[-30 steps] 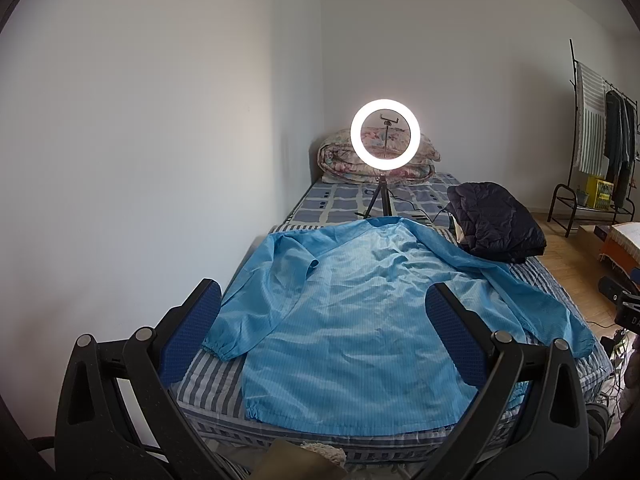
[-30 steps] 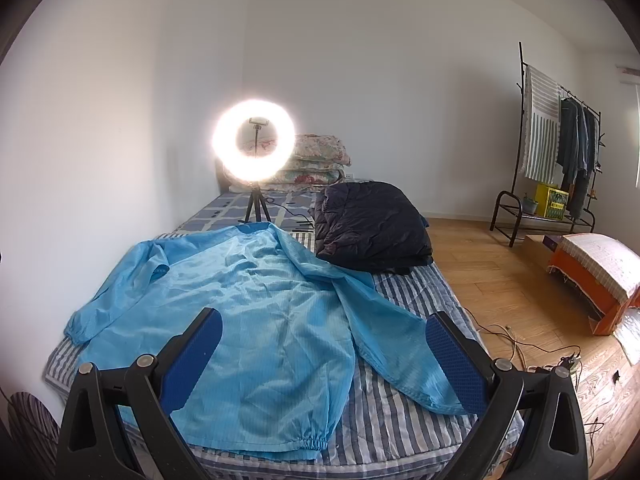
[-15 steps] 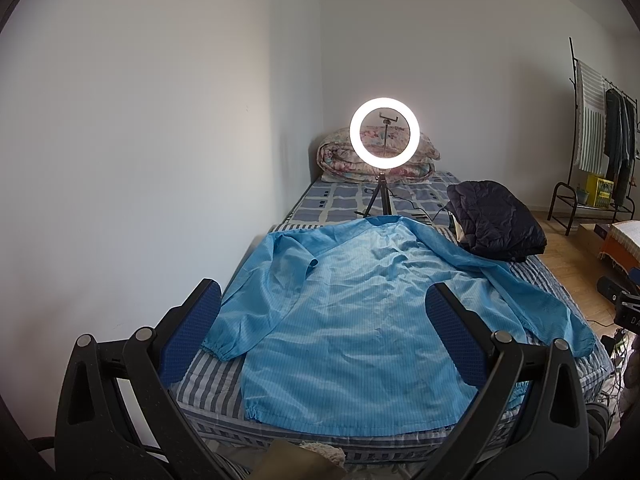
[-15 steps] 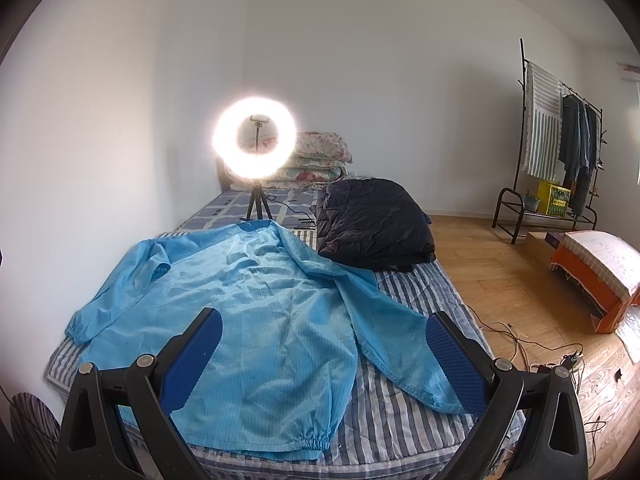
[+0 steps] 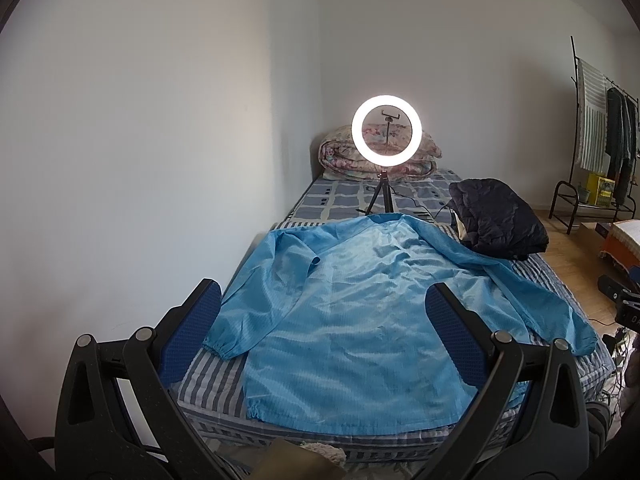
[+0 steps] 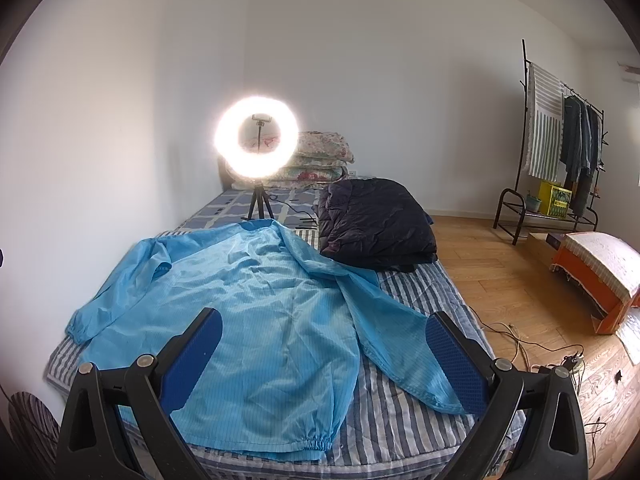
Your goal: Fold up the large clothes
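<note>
Lying flat across the striped bed [image 5: 216, 380], sleeves spread, a large blue jacket [image 5: 352, 320] is waiting as the left claw [image 5: 320, 336] and right claw [image 6: 324, 360] are hovering above its near hem, both spread wide and gripping nothing.

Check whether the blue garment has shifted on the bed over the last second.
No. The blue garment lies flat as before, its collar just in front of the ring light tripod.
</note>
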